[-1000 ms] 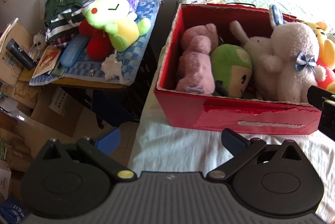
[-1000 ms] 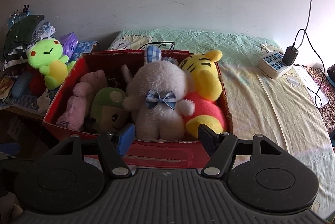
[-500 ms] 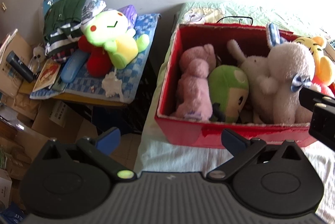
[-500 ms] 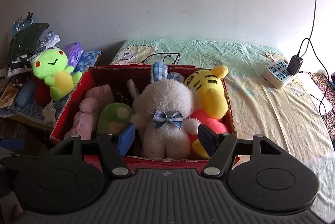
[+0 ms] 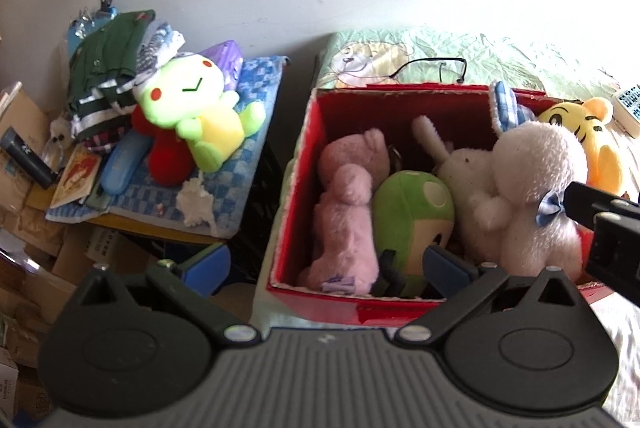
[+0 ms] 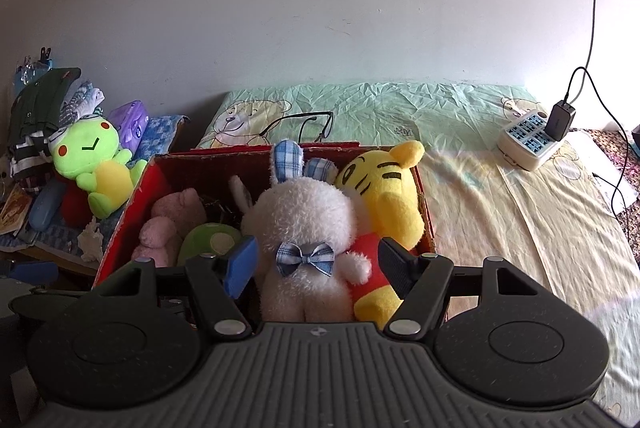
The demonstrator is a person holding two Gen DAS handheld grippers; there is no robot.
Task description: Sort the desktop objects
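Toys fill the red box (image 5: 360,302) in the left wrist view: a pink plush (image 5: 348,204) lies along its left wall, a green mushroom plush (image 5: 412,216) sits beside it, and a white bunny plush (image 5: 528,188) with a blue bow takes up the right part. A yellow tiger plush (image 5: 592,140) shows at the box's far right corner. The left hand-held gripper (image 5: 326,264) hangs over the near left edge of the box, its fingers spread wide and grasping nothing. To the left, a green frog plush (image 5: 196,108) lies on a blue checked cloth (image 5: 248,132) covering a cluttered desk (image 5: 160,228), next to folded clothes (image 5: 108,68).

From the right wrist view, the right hand-held gripper (image 6: 316,268) is released, its fingers parted on either side of the white bunny plush (image 6: 304,228) without touching it. The yellow tiger plush (image 6: 388,196) leans against the bunny at the right wall of the red box (image 6: 120,240). The box rests on a bed (image 6: 500,228), with eyeglasses (image 6: 304,124) just behind it and a power strip (image 6: 528,140) near the bed's far right corner.
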